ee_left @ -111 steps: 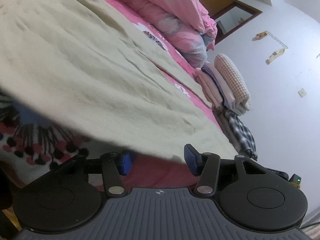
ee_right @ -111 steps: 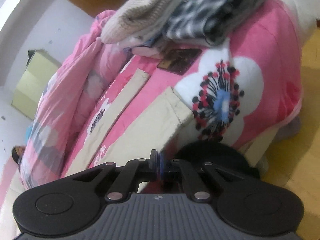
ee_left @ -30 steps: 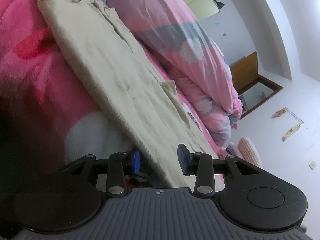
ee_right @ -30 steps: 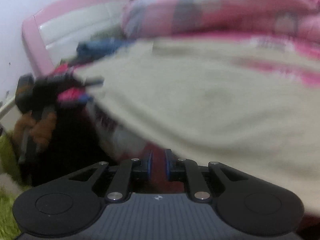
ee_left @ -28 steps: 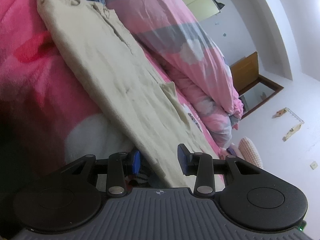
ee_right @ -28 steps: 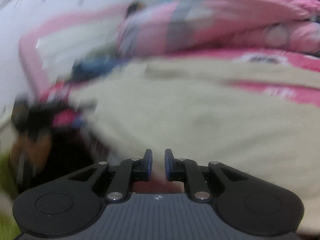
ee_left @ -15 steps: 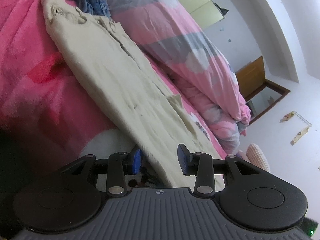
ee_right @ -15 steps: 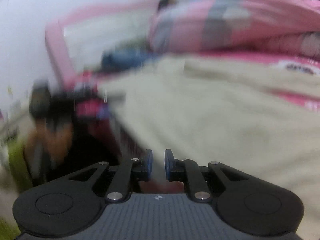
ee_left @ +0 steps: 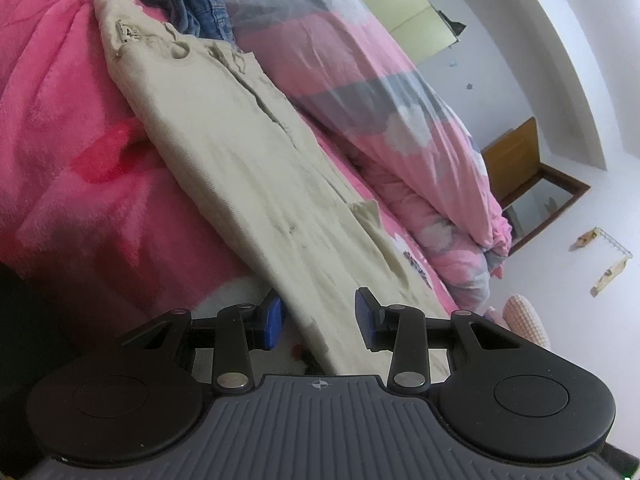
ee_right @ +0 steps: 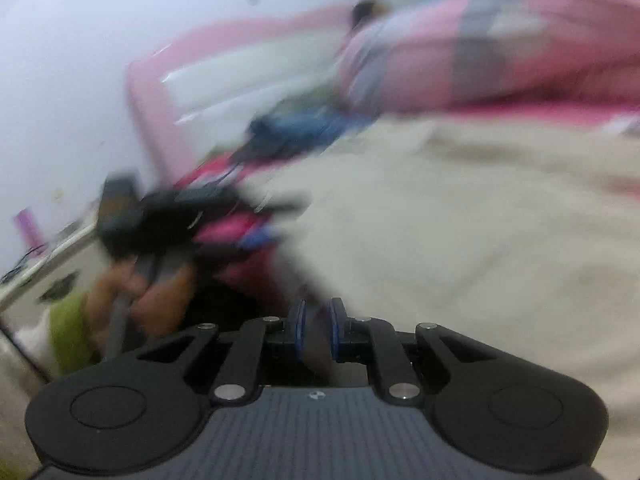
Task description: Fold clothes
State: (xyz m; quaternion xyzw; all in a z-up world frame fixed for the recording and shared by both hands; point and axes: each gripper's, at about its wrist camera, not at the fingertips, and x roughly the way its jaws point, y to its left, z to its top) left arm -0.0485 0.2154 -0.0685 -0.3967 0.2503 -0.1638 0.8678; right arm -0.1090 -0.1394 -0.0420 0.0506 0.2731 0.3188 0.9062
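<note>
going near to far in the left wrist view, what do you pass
tongs → beige trousers → blue jeans

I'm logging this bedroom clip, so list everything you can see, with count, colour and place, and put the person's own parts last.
trousers: one, beige, laid flat along the bed
blanket: one, bright pink, under the trousers
duvet: one, pink with grey bands, bunched beside the trousers
jeans: one, blue, heaped at the trousers' waistband end
folded clothes: cream knit visible, count unclear, far end of bed
cupboard: one, pale green, behind the duvet
headboard: one, pink and white, blurred
left gripper: one, black, jaws apart, trouser edge between them
right gripper: one, black, narrow gap between jaws
hand: one, blurred, holding the left gripper
</note>
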